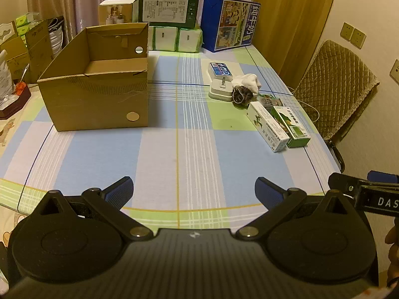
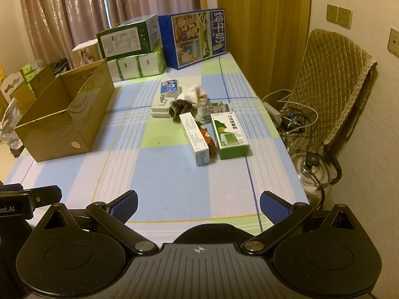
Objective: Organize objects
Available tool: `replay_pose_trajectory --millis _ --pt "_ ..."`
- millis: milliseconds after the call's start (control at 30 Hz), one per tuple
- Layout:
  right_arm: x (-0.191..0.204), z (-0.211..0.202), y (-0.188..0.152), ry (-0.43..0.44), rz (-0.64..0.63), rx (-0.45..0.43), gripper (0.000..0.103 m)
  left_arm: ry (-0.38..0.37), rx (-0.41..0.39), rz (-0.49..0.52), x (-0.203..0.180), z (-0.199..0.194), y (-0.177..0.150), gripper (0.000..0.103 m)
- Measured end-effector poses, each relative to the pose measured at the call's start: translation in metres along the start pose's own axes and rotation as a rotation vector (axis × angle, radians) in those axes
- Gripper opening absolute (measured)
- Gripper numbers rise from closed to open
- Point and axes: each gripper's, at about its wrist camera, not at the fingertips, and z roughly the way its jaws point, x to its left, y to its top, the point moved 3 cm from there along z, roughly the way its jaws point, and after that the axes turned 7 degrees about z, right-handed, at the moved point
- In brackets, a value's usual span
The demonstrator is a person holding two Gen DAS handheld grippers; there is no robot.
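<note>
Well beyond both fingers, boxes.

Ahead and right of the right gripper, an orange packet lies wedged between the white carton and green carton, mostly hidden; their small print is too small to read

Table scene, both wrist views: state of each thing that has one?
cardboard box: open, upright, looks empty
left gripper: open, holding nothing
right gripper: open, holding nothing
white carton: closed, lying flat
green carton: closed, lying flat
white cloth: bunched up
blue milk case: upright, looks closed
kettle: lid on, on the floor
</note>
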Motion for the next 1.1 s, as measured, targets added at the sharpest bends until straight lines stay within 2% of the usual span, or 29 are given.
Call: replay_pose_trajectory --millis 1100 --pt "-0.0014 0.0016 -0.0013 -0.008 -0.008 0.002 0.101 -0.004 -0.009 -0.002 -0.0022 -0.0032 0.0037 0.102"
